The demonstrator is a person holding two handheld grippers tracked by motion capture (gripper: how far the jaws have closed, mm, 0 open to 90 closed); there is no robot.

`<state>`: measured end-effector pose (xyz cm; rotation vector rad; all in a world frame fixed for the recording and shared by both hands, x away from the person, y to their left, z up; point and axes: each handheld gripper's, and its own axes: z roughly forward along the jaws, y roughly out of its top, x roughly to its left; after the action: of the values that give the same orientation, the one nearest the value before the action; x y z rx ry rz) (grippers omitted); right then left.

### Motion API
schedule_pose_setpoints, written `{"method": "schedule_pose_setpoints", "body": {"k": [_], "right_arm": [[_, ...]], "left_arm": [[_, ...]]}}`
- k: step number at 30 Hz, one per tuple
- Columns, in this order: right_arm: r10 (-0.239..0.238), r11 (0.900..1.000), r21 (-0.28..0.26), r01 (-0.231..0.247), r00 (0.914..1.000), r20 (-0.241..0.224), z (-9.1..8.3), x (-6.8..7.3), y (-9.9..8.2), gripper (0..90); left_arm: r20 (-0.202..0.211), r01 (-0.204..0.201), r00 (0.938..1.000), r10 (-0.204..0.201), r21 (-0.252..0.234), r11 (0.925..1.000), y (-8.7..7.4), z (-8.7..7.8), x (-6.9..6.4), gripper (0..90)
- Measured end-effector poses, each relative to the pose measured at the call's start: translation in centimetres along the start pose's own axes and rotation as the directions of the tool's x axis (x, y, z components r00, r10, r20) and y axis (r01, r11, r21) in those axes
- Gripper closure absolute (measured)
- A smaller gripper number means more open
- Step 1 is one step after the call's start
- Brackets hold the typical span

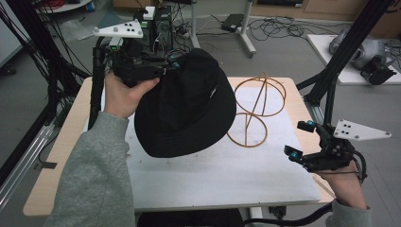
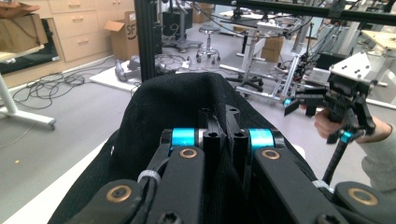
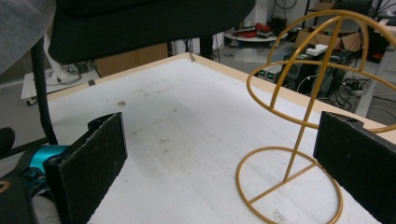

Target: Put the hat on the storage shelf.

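Observation:
A black bucket hat [image 1: 184, 106] hangs in the air above the white table mat [image 1: 222, 175], lifted at its far left brim. My left gripper [image 1: 171, 66] is shut on that brim; in the left gripper view the jaws pinch the black cloth of the hat [image 2: 187, 102] at my left gripper [image 2: 223, 126]. A gold wire hat stand [image 1: 259, 106] stands upright on the mat just right of the hat, bare. My right gripper [image 1: 298, 140] stands open near the table's right edge with nothing between its pads [image 3: 93, 163]. The stand [image 3: 303, 116] lies ahead of it.
The wooden table [image 1: 56, 156] has edges all round the mat. Black frame posts [image 1: 338, 61] rise at its right and left. Cables, boxes and office chairs lie on the floor beyond the far edge.

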<state>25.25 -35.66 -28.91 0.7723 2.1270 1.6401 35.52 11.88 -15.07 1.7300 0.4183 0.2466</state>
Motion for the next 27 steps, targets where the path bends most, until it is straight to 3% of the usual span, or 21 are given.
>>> {"method": "schedule_pose_setpoints", "body": {"k": [6,16,27], "right_arm": [[-0.015,0.9998,0.011,0.015,0.9999,-0.003,-0.3,0.3,-0.2,1.9],[0.002,1.0000,0.005,-0.002,1.0000,0.005,-1.1,0.6,-0.5,1.9],[0.005,0.9999,0.012,-0.005,0.9995,0.030,-2.0,0.8,-1.0,1.9]], "left_arm": [[0.007,-0.007,0.9999,0.007,0.000,1.0000,0.8,1.2,0.1,88.0],[0.038,-0.021,0.9991,0.022,-0.025,0.9995,2.3,3.1,0.1,88.1],[0.083,-0.032,0.9960,0.034,-0.020,0.9993,3.9,6.6,0.6,88.1]]}}
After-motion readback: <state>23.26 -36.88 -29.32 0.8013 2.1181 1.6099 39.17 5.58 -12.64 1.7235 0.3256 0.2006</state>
